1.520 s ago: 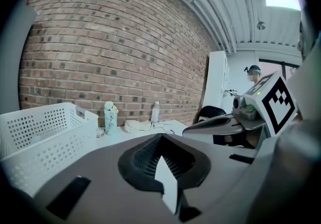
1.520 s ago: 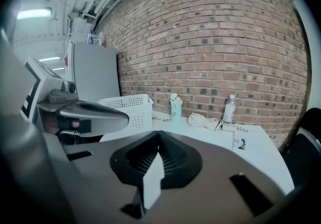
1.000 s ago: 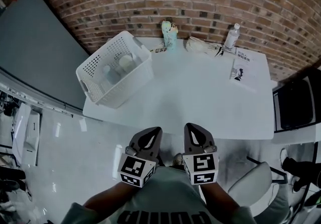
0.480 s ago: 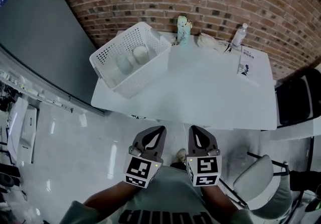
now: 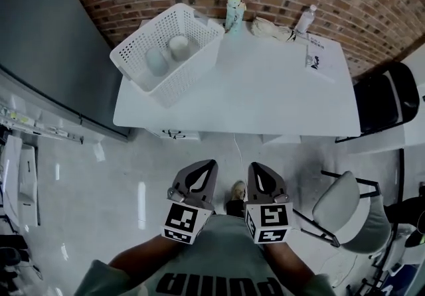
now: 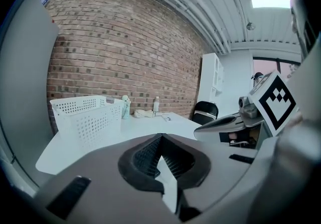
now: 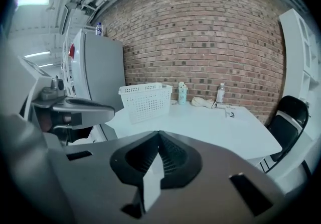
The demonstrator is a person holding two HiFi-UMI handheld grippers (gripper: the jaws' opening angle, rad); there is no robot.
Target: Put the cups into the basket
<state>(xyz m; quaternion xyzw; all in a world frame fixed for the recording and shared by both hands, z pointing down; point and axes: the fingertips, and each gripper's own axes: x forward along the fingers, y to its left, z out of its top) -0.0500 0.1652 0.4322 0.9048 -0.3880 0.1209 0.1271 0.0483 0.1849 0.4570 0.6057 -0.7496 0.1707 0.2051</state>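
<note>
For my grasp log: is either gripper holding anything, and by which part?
Nothing is held. The left gripper and right gripper are both shut and empty.

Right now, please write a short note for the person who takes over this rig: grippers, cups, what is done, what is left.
Left gripper: shut, empty, held off the table.
Right gripper: the same.
Cups: two, both inside the white basket at the table's left end.
Done: no cup shows loose on the table, so the job looks finished.
Left: likely nothing.
</note>
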